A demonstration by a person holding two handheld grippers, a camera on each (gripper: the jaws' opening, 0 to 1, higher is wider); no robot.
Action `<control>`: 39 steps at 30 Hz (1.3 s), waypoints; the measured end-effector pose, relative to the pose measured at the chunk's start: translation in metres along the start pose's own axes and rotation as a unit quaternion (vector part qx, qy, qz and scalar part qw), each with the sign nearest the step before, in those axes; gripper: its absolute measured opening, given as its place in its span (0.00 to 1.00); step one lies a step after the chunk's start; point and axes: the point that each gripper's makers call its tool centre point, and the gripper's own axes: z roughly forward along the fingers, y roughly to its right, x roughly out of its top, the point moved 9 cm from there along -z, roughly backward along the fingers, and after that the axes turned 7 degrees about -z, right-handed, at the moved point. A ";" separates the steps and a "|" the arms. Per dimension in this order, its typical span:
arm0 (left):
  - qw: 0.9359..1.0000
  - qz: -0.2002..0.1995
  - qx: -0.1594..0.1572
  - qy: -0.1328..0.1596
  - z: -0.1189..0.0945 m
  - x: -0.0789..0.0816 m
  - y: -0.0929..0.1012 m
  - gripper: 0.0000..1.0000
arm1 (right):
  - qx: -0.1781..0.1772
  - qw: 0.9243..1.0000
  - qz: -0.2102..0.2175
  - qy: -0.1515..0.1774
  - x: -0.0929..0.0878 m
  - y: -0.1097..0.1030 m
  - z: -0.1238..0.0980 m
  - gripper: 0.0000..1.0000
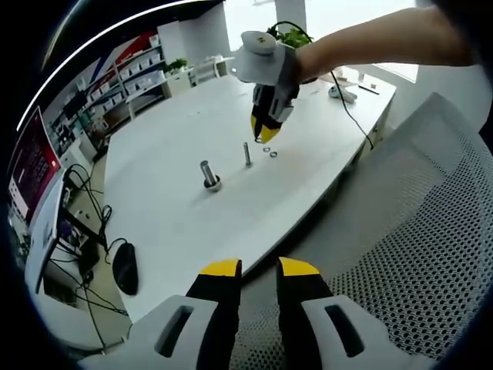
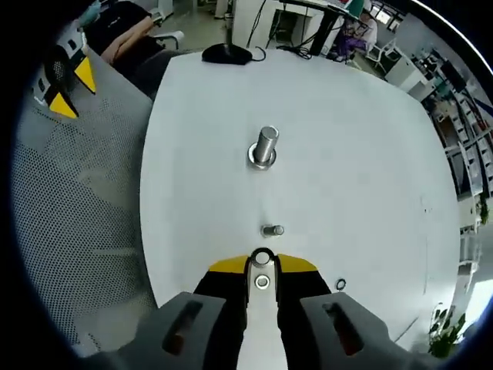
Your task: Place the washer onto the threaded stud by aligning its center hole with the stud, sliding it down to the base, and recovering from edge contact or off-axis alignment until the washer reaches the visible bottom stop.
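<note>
Right tongs [image 2: 262, 264] pinch a washer [image 2: 262, 257] (no legible writing).

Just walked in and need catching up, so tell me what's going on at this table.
A person is working with handheld tongs at a white table. The right tongs are down at the tabletop, closing around a washer near the thin threaded stud. Another washer lies between the jaws and a third sits beside them. A thicker bolt stands further off. The left tongs hang open over a mesh chair, holding nothing.
</note>
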 end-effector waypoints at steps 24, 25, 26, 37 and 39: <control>1.000 -0.002 -0.001 -0.001 0.001 -0.001 0.000 0.16 | 0.022 0.999 -0.029 -0.023 0.016 0.007 0.018 0.14; 1.000 -0.002 -0.002 -0.002 0.001 -0.001 0.000 0.16 | 0.023 0.999 -0.030 -0.025 0.016 0.010 0.021 0.14; 1.000 -0.004 -0.002 -0.003 0.001 -0.001 0.000 0.16 | 0.022 0.999 -0.035 -0.027 0.016 0.010 0.025 0.14; 1.000 -0.007 -0.001 -0.004 0.001 -0.001 -0.001 0.16 | 0.027 0.998 -0.043 -0.043 0.011 0.003 0.046 0.14; 1.000 -0.008 -0.001 -0.004 0.001 -0.001 0.000 0.16 | 0.028 0.998 -0.042 -0.046 0.011 0.006 0.053 0.14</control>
